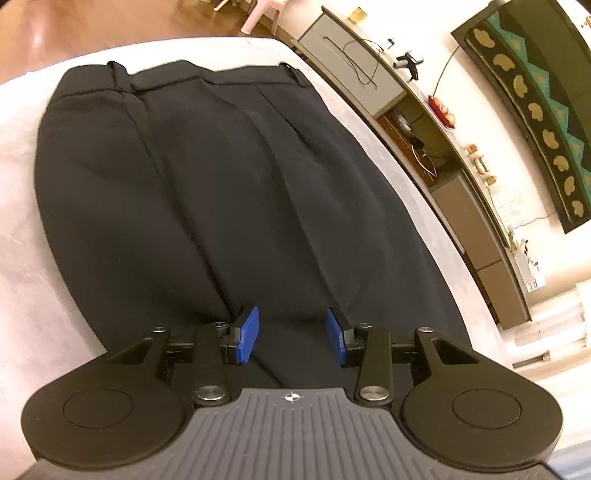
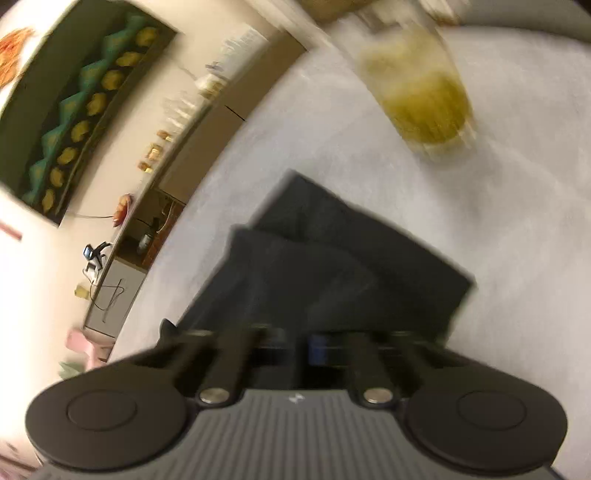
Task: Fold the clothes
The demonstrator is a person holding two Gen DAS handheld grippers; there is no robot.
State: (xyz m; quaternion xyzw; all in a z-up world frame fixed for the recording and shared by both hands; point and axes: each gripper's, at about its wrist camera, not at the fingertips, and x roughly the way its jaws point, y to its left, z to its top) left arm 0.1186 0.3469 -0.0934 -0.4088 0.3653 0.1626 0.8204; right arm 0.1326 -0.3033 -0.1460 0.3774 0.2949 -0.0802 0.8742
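Note:
Black trousers (image 1: 192, 177) lie flat on a pale bed cover (image 1: 22, 206), waistband at the far end. My left gripper (image 1: 293, 330) hovers low over the near part of the cloth. Its blue pads (image 1: 249, 332) stand apart and press on nothing. The right wrist view is blurred. There the trousers (image 2: 332, 251) show a squared leg end pointing away, and the cloth runs up to my right gripper (image 2: 314, 349). Its jaws are together, with folds of the dark cloth converging on them, so it looks shut on the fabric.
A yellow-green item (image 2: 424, 99), too blurred to name, lies on the cover beyond the leg ends. A long sideboard (image 1: 454, 184) with small objects runs beside the bed under a dark wall hanging (image 1: 535, 110). A pink chair (image 1: 258, 11) stands on the wooden floor beyond.

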